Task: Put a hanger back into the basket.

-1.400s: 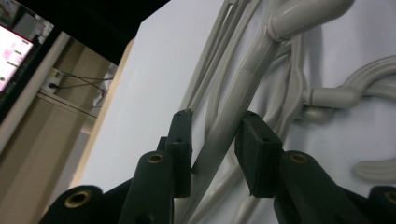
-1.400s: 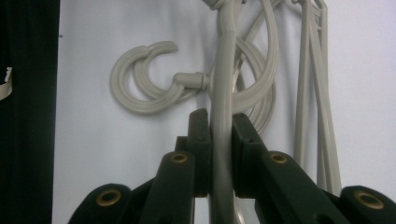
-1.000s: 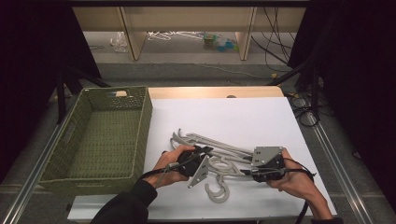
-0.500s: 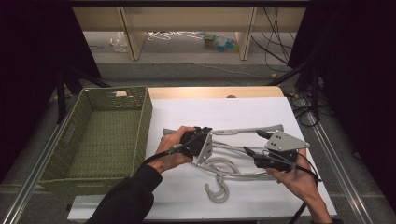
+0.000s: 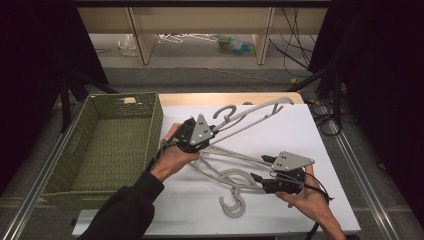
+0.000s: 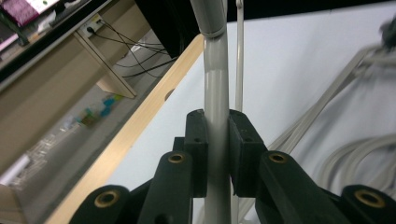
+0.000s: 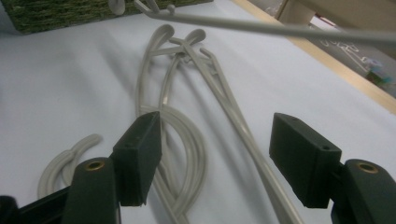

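Two black jaws of the left gripper [image 6: 217, 149] are clamped on the round grey bar of a hanger [image 5: 250, 116], pinching it from both sides so it can be carried by one arm. In the high view that hanger is lifted clear of the white table [image 5: 320, 135], its hook [image 5: 226, 113] up near the far wooden edge and its long arm slanting to the right. Holding it near one end, I judge, lets the person swing it toward the green basket [image 5: 85, 150] just to the left (empty as far as can be seen).

The right gripper [image 7: 215, 163] has its jaws spread wide with nothing between them, hovering low over the remaining hangers [image 7: 187, 121], which lie tangled flat on the table. Its open stance looks like readiness to take one, or to pin the pile so it does not drag along. In the high view the right gripper [image 5: 265, 172] sits beside that pile, near the loose hook [image 5: 232, 205].
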### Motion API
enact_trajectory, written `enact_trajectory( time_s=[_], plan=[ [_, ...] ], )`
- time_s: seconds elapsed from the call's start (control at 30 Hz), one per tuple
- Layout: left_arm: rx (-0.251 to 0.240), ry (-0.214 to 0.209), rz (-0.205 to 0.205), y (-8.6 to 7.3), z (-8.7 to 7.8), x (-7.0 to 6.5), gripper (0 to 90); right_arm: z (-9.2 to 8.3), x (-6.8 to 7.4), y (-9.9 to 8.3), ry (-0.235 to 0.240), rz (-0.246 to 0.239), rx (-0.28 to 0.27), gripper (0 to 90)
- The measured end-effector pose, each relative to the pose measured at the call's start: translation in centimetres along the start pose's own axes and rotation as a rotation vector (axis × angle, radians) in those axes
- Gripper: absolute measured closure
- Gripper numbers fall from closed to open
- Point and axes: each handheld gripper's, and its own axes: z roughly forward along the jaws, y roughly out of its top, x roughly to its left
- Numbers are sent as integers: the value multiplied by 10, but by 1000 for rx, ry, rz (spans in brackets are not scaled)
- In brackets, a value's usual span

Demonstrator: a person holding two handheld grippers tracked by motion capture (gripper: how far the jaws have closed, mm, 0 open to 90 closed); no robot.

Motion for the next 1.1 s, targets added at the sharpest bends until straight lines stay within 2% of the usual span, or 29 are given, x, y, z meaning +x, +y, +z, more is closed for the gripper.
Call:
enact_trajectory(
  time_s=[0.03, 0.07, 0.1, 0.17, 0.2, 0.3, 0.37, 0.43, 0.57, 0.8, 0.97, 1.0, 1.03, 1.1],
  plan=[
    [-23, -15, -96, 0, -10, 6, 793, 1, 0, -1, 10, 5, -2, 346],
    [-29, -18, -125, 0, -13, 8, 793, 1, 1, -2, 15, 14, -5, 345],
    [-41, -27, -170, 0, -18, 10, 793, 1, 1, -3, 20, 15, -5, 342],
    [-57, -49, -236, 1, -28, 13, 793, 3, 2, -5, 28, 20, 7, 335],
    [-61, -60, -260, 1, -34, 14, 793, 3, 3, -5, 38, 7, 19, 332],
    [-81, -98, -369, 0, -50, 17, 793, 4, 5, -6, 50, 11, 22, 338],
    [-88, -120, -420, -1, -61, 20, 793, 5, 5, -6, 48, 9, 13, 338],
    [-101, -120, -466, 0, -74, 22, 793, 5, 6, -7, 50, 10, 15, 338],
    [-141, -147, -542, 1, -99, 32, 793, 5, 6, -7, 53, 17, 7, 337],
    [-174, -143, -635, -5, -135, 57, 793, 4, 6, -8, 62, 11, 12, 337],
    [-191, -72, -675, -17, -162, 82, 793, 4, 5, -9, 57, 15, 7, 335],
    [-191, -72, -675, -17, -162, 82, 793, 4, 5, -9, 58, 18, 17, 334],
    [-179, -29, -678, -24, -173, 94, 793, 5, 5, -9, 56, 19, 13, 334],
    [-170, 9, -682, -30, -180, 103, 793, 5, 5, -9, 55, 20, 12, 332]
  ],
)
